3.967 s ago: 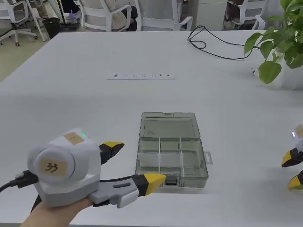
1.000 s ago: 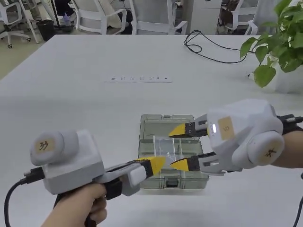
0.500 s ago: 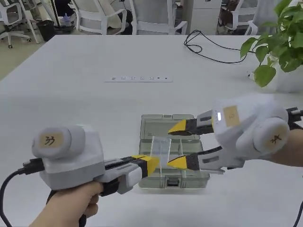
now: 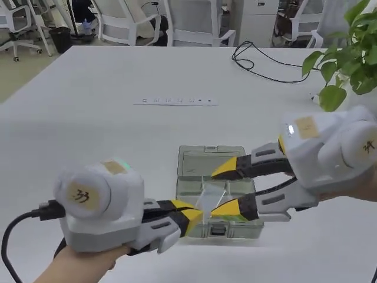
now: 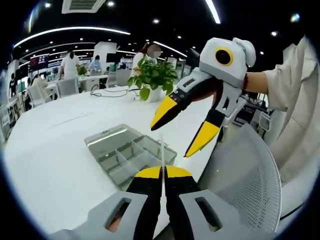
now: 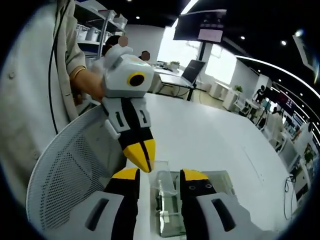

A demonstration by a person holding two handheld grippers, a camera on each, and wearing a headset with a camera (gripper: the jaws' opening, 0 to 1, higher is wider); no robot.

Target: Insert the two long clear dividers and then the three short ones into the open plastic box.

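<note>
Step in hand: seating a divider. Left gripper point(image 4: 189, 216), in from 8 o'clock, is clenched on one edge of a clear divider point(image 4: 210, 197), which hangs over the near half of the open plastic box point(image 4: 203, 158) at table centre. Right gripper point(image 4: 222, 190), in from 3 o'clock, is spread wide with a jaw on each side of the sheet, touching nothing I can make out. In the left gripper view the sheet stands edge-on between my pinched jaws, and the box at 10 o'clock shows partitions in place. I judge this a short piece, late in the job; not certain.

Next: line the sheet's ends up with the slots and lower it straight, right gripper steadying the top edge. Thin, slick plastic; any skew could jam it.

Writing: "33" on the left gripper's round cap. The right cap's mark resembles "34", unsure. Tan stickers unreadable. White strip point(image 4: 175, 101) at 12 o'clock: markings too small.
</note>
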